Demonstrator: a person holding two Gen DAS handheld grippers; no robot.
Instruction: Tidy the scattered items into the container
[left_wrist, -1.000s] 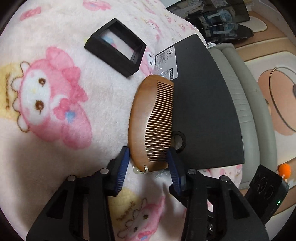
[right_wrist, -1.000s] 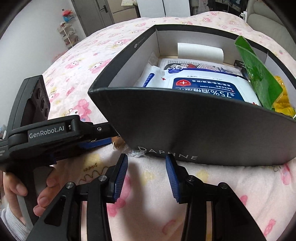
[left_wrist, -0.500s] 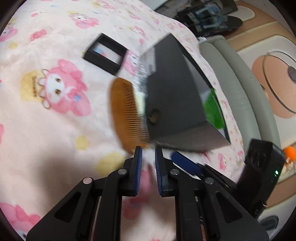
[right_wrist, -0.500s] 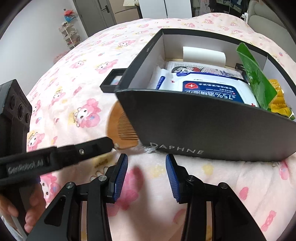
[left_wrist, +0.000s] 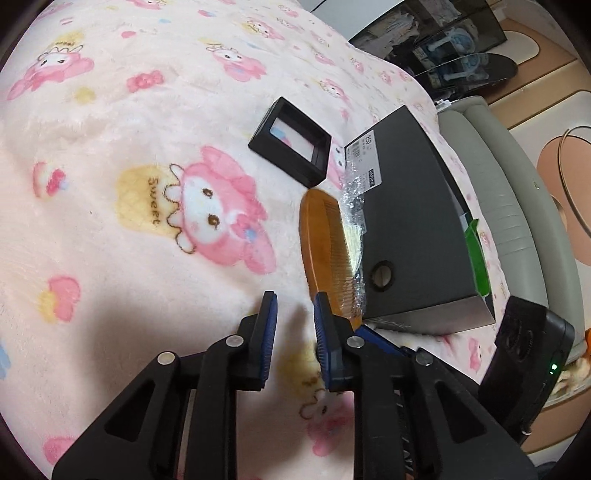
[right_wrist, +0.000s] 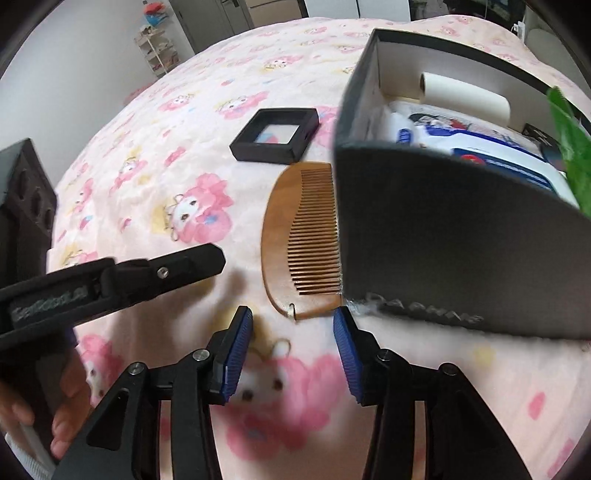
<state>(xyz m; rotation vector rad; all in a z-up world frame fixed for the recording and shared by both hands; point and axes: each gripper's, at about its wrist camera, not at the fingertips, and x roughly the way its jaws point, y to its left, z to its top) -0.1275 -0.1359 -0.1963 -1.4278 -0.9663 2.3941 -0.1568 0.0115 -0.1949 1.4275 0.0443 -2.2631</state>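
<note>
Progress: partial | black cardboard box (right_wrist: 461, 236) already holds packets | brown wooden comb (right_wrist: 295, 236) lies outside, against box side | black square frame (right_wrist: 275, 138) just beyond comb | left gripper (left_wrist: 291, 321) released, empty | right gripper (right_wrist: 293, 328) released, empty, near comb's handle end.

Left claw (left_wrist: 291, 317): black plastic linkage frame, silver screws, blue ribbed pads (left_wrist: 269, 332). Right claw (right_wrist: 293, 328) identical. Bare-skinned hand (right_wrist: 33, 424), white cuff.

Left gripper (left_wrist: 291, 314) narrowly parted, seemingly empty; right gripper (right_wrist: 293, 332) wide.
</note>
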